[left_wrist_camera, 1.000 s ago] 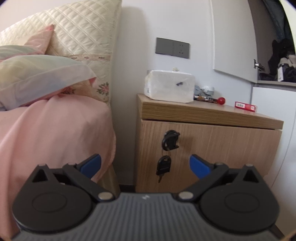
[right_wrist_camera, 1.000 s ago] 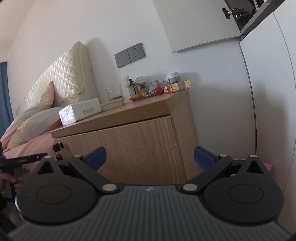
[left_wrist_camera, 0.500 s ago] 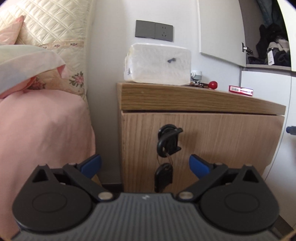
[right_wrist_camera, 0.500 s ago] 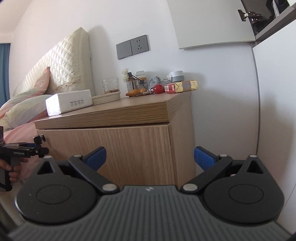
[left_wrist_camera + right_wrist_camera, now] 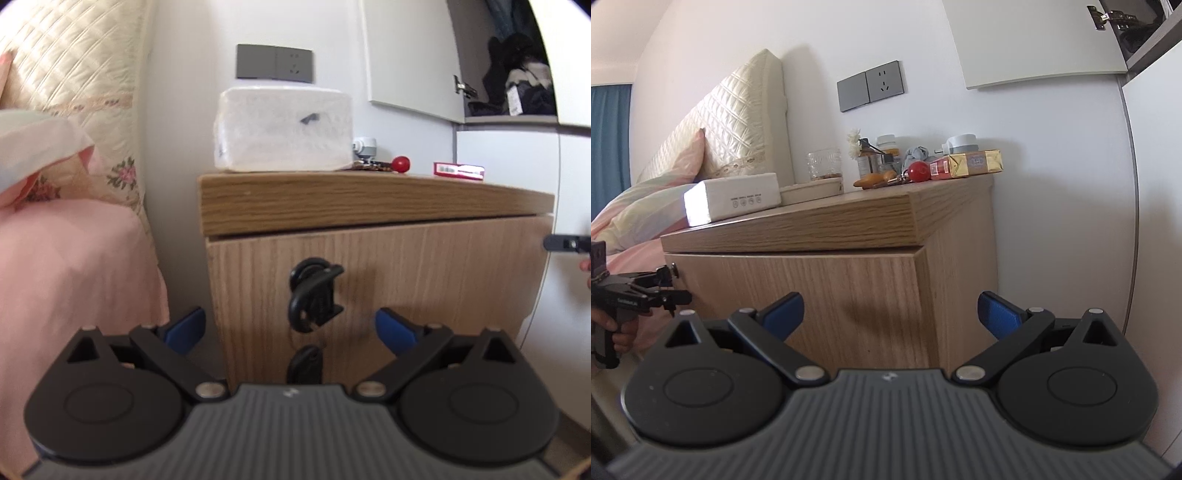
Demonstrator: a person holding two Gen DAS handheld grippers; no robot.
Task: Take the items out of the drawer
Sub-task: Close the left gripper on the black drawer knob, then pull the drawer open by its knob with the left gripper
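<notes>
My left gripper (image 5: pixel 290 326), jaws wide and empty, faces the shut drawer (image 5: pixel 424 273), with the key (image 5: pixel 314 295) in its lock straight ahead between my fingertips. I judge this the approach: next I must close on that key and pull. My right gripper (image 5: pixel 890 308), also wide and empty, waits by the drawer's right corner.
</notes>
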